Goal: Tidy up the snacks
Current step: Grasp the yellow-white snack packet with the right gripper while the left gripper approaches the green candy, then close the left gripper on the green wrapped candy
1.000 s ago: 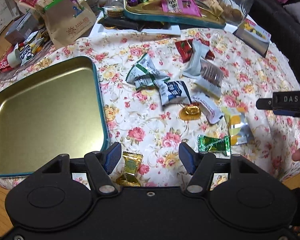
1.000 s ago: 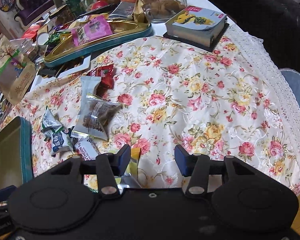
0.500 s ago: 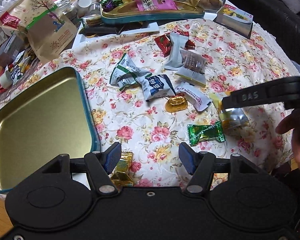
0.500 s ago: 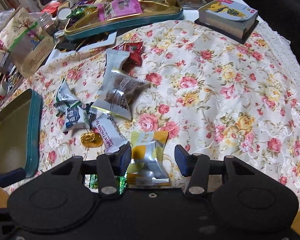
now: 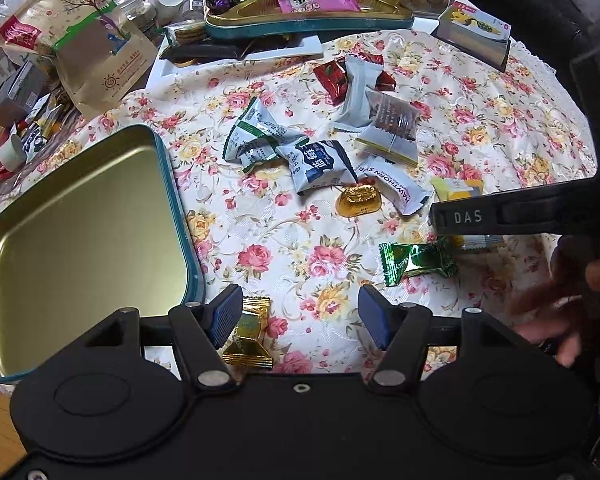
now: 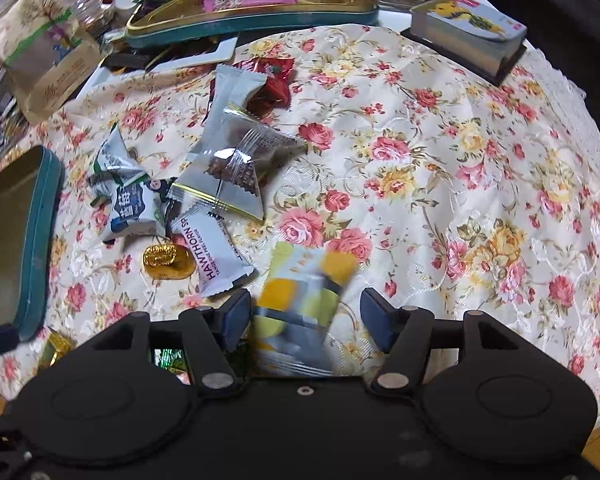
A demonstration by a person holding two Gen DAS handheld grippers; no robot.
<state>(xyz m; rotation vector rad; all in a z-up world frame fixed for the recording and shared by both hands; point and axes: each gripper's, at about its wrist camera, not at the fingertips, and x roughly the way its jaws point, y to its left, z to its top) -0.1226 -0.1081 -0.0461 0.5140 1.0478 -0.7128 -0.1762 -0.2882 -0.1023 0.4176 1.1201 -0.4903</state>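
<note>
At the far left the empty gold tin (image 5: pixel 80 236) lies flat on the desk (image 5: pixel 500 120) with its teal rim toward the sweets, probably so wrappers can be carried straight over the low edge. Its near corner overhangs the desk's edge, so a push there could tip it. The left claw (image 5: pixel 300 312) hangs released, pads wide apart, and the gold-wrapped candy (image 5: pixel 248 336) sits just inside its left pad, not gripped.

The middle of the cloth holds the loose heap: blue-and-white packets (image 5: pixel 320 164), the gold ingot sweet (image 5: pixel 358 200), the hawthorn bar (image 5: pixel 396 192) and the green foil candy (image 5: pixel 416 258), all close together, with bare cloth between them and the tin for a clear carry.

To the right, the right claw (image 6: pixel 304 316) is likewise released, straddling the yellow packet (image 6: pixel 300 304) without pinching it. Beyond it the cloth lies bare to the desk's lace edge.
</note>
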